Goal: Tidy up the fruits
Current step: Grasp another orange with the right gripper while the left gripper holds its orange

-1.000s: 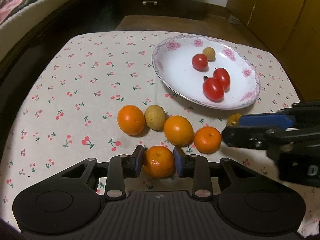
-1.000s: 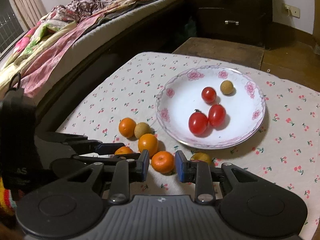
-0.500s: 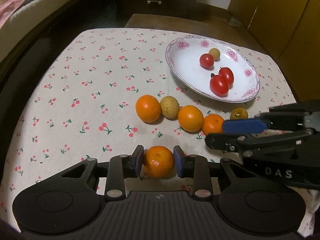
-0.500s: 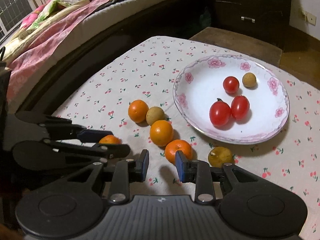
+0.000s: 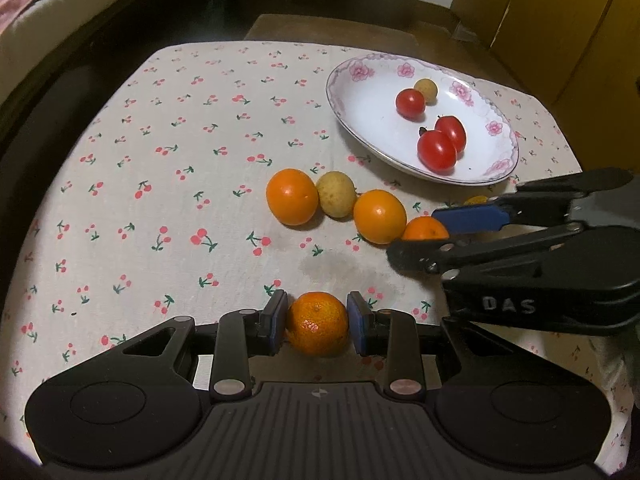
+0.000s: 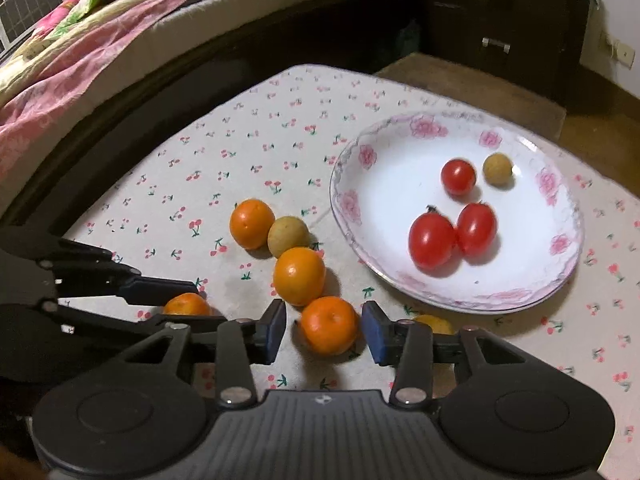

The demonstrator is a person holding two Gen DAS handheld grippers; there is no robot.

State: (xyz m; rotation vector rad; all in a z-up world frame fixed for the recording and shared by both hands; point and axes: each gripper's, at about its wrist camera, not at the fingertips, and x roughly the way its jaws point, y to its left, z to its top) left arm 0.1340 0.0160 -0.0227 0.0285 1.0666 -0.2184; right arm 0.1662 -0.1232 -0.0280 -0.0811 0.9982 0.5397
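Note:
My left gripper [image 5: 317,326] is shut on a small mandarin [image 5: 317,329], held just over the cherry-print cloth; the right wrist view shows that mandarin [image 6: 187,305] between its fingers. My right gripper [image 6: 326,330] points down at the near end of a row of fruit. Its jaws are opening, and a second mandarin [image 6: 329,325] sits on the cloth between the pads with a gap on each side. The row runs back through an orange [image 6: 299,276], a yellowish round fruit [image 6: 287,236] and another orange [image 6: 252,223].
A flowered white plate [image 6: 352,216] at the right holds three red tomatoes [image 6: 432,242] and a small tan fruit [image 6: 497,169]. A small yellow fruit [image 6: 434,323] lies by the plate's near rim. A bed runs along the left, dark drawers stand behind.
The right gripper has come down and in, its jaws have widened, and the end mandarin now sits between its pads. The left gripper keeps its hold and has drawn slightly back from the row.

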